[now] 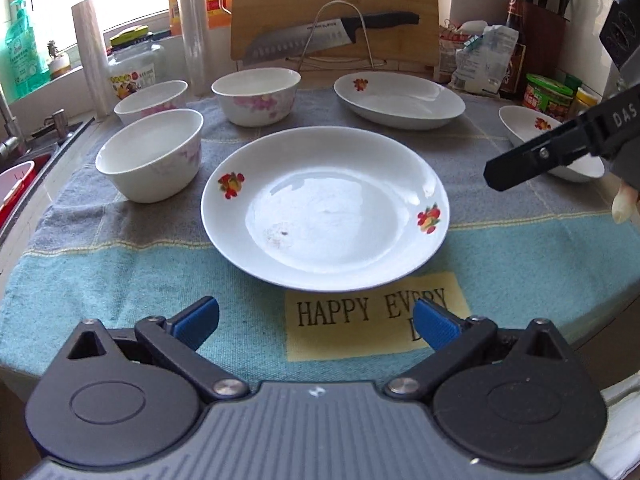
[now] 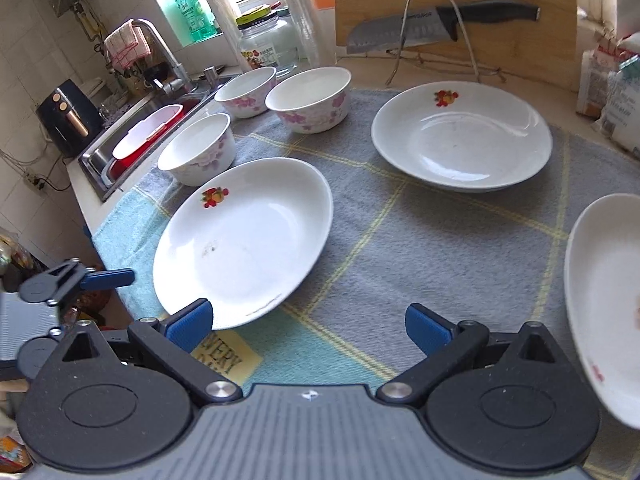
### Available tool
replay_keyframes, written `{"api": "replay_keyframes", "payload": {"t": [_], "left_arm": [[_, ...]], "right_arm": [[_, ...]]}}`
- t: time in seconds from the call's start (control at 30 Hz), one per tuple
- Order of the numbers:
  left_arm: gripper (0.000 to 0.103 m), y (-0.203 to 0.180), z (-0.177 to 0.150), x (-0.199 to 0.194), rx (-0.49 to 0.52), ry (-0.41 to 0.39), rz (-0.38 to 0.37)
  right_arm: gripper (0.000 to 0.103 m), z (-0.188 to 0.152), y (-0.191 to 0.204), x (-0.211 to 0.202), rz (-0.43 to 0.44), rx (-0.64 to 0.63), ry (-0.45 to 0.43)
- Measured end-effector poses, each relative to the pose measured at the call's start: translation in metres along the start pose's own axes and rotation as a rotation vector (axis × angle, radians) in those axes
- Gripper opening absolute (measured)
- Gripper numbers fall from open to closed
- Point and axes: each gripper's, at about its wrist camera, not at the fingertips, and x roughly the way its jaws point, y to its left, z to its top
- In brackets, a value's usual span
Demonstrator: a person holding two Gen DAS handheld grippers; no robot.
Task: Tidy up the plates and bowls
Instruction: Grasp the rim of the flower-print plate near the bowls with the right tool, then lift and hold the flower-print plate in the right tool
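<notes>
Sink (image 2: 132, 152) at far left end of bench, red-and-white basin (image 2: 146, 132) inside, faucet (image 2: 160, 52) draped with checked cloth.

Three white bowls with pink flowers at back-left part of towel (image 1: 120, 248): front bowl (image 1: 150, 154) nearest left edge, rear-left bowl (image 1: 151, 100) just behind it, third bowl (image 1: 256, 94) further right toward back edge. All upright, apparently empty.

Left claw (image 1: 316, 320) low at front edge of bench, blue pads (image 1: 196, 320) spread wide, gripping nothing. Directly ahead: near plate (image 1: 324, 208), white with fruit decals, flat on towel centre, small brown smear inside.

Back plate (image 1: 400, 98) beyond it, toward back edge, well apart from near plate. Behind: cutting board (image 1: 336, 8) upright against wall, knife (image 1: 332, 32) on wire rack (image 1: 340, 36).

Right claw (image 2: 308, 326) over front-centre of towel, between near plate and right plate, pads (image 2: 428, 330) spread wide, gripping nothing.

Right plate (image 2: 604, 308) near right edge of towel, partly cut off in right wrist view. Knife block (image 1: 540, 24), jars and bags at back-right corner.
</notes>
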Motion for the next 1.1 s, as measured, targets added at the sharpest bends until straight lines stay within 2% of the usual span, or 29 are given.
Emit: {"api": "replay_keyframes", "payload": {"t": [0.2,0.6,0.83,1.1], "left_arm": [[0.102,0.019,0.001,0.022,0.077,0.044,-0.09],[0.102,0.045,0.016,0.038,0.254,-0.002,-0.239],[0.103,0.05,0.019,0.043,0.273,-0.031,-0.264],[0.103,0.05,0.019,0.044,0.274,-0.04,-0.269]], "right_arm": [[0.103,0.004,0.014,0.024,-0.006,0.028,0.051],[0.103,0.016,0.034,0.063,-0.067,0.116,0.087],[0.103,0.025,0.032,0.076,-0.046,0.125,0.092],[0.103,0.048,0.017,0.087,0.03,0.125,0.089]]}}
